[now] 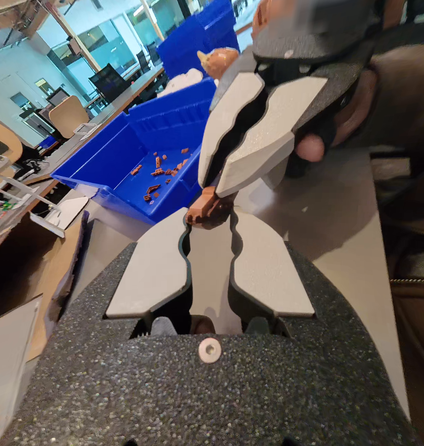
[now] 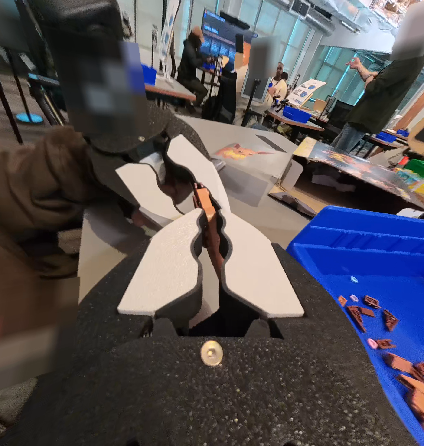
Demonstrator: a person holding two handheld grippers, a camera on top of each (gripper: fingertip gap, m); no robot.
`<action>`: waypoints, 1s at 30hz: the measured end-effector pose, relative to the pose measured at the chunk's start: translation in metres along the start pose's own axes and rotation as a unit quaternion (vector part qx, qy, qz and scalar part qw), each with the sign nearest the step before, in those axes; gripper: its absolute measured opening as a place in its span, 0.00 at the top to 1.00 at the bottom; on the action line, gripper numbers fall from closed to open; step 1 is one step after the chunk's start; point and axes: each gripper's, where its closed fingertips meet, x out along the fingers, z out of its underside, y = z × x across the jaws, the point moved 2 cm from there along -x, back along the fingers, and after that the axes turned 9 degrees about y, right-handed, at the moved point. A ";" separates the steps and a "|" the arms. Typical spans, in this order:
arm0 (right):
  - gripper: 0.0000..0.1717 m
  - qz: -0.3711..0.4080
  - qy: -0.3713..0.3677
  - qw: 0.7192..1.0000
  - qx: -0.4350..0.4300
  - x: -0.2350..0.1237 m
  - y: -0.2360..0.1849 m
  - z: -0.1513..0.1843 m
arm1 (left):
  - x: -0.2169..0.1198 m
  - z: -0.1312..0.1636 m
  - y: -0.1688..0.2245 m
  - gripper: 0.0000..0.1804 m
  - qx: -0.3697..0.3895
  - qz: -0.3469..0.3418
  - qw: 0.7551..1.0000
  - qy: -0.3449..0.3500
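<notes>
1. The left wrist view looks forward along its own tongs (image 1: 209, 217), close above the grey worktop (image 1: 326, 217), toward the blue bin (image 1: 124, 154) and the office behind it
2. The right wrist view looks along its own tongs (image 2: 212, 214), probably from the opposite side, toward seated people
3. Both share the brown brick piece (image 1: 203, 210), the bin and each other's tongs

Glossy blue plastic bin (image 1: 105, 166), matt brown plastic bricks (image 1: 158, 172), torn cardboard box (image 2: 302, 200)
</notes>
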 end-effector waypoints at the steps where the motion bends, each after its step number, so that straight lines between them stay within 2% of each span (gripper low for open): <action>1: 0.95 -0.001 0.012 1.000 0.017 0.000 0.000 -0.003 | -0.001 -0.003 0.000 0.83 -0.014 0.003 1.000 0.011; 5: 0.95 -0.018 0.046 0.997 0.063 0.000 -0.002 -0.011 | -0.006 -0.012 0.002 0.85 -0.051 0.029 0.997 0.047; 8: 0.95 -0.043 0.044 0.996 0.061 -0.002 -0.008 -0.011 | -0.008 -0.012 0.008 0.89 -0.054 0.056 0.996 0.041; 16: 0.94 -0.091 -0.047 0.994 -0.039 -0.010 -0.018 0.005 | -0.004 0.002 0.021 0.91 0.023 0.081 0.996 -0.018; 23: 0.94 -0.175 -0.139 0.968 -0.117 -0.012 -0.031 0.017 | -0.006 0.013 0.034 0.91 0.091 0.117 0.988 -0.050; 30: 0.95 -0.186 -0.152 0.962 -0.130 -0.008 -0.034 0.025 | -0.007 0.021 0.035 0.91 0.108 0.122 0.984 -0.072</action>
